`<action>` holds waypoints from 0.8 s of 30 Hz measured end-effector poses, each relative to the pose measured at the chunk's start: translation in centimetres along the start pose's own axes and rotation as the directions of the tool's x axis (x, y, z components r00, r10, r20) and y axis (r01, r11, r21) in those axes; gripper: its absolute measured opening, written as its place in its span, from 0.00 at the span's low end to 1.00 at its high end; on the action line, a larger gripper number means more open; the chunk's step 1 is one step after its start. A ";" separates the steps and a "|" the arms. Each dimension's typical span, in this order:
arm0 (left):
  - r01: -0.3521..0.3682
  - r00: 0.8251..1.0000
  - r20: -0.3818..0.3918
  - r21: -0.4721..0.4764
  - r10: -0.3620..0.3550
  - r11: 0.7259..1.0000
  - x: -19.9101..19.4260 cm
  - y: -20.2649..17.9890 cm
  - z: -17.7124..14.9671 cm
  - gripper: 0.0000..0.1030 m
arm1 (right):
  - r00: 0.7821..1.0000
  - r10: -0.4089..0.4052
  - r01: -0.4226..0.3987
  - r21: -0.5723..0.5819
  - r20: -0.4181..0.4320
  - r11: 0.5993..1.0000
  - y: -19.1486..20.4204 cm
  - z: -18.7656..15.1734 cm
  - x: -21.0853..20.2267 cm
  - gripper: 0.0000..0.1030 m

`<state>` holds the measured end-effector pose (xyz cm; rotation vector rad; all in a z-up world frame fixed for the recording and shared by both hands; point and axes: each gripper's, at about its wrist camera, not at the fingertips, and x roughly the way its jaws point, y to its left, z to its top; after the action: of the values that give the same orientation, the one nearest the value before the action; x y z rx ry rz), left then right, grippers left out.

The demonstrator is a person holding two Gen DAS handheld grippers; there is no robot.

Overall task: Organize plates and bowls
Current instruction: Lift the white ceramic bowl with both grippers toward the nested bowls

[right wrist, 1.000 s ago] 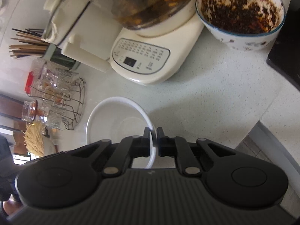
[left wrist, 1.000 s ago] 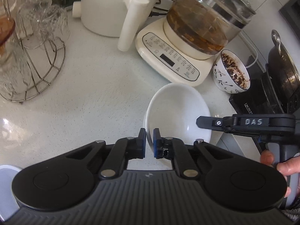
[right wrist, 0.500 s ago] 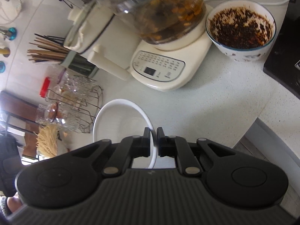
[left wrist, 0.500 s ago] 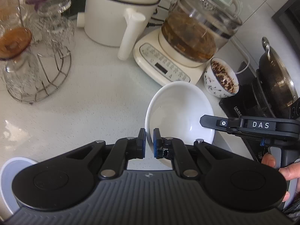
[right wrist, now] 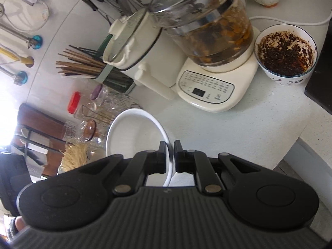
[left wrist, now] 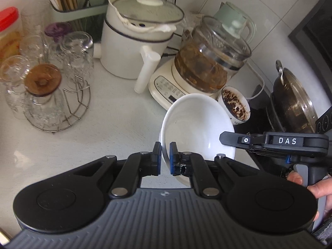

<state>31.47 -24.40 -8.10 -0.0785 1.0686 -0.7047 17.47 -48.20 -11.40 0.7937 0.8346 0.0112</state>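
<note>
Both tongs, left tongs (left wrist: pixel 165 158) and right tongs (right wrist: pixel 170 157), pinch the white bowl's (left wrist: pixel 197 124) rim above the worktop (left wrist: pixel 116 116); next it needs a landing spot.

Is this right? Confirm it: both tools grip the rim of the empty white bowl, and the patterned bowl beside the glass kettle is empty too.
Not quite. The right wrist view shows the patterned bowl beside the glass kettle holds dark crumbly residue. Both tools, left and right, do grip the empty white bowl.
</note>
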 end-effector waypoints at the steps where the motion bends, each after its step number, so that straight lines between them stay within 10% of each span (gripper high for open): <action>1: -0.003 1.000 0.009 -0.002 0.003 1.000 -0.6 0.0 0.0 0.09 | 1.000 0.002 -0.002 -0.011 -0.003 1.000 0.5 0.0 -0.1 0.09; 24: -0.093 0.979 0.170 -0.131 0.115 0.987 -11.5 6.7 -4.0 0.09 | 0.990 0.101 -0.120 -0.210 -0.098 0.970 10.7 -2.9 2.3 0.10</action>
<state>28.16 -11.62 -3.84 -0.1861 0.9370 -0.5272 20.18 -38.03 -7.28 0.6372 0.8540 0.2332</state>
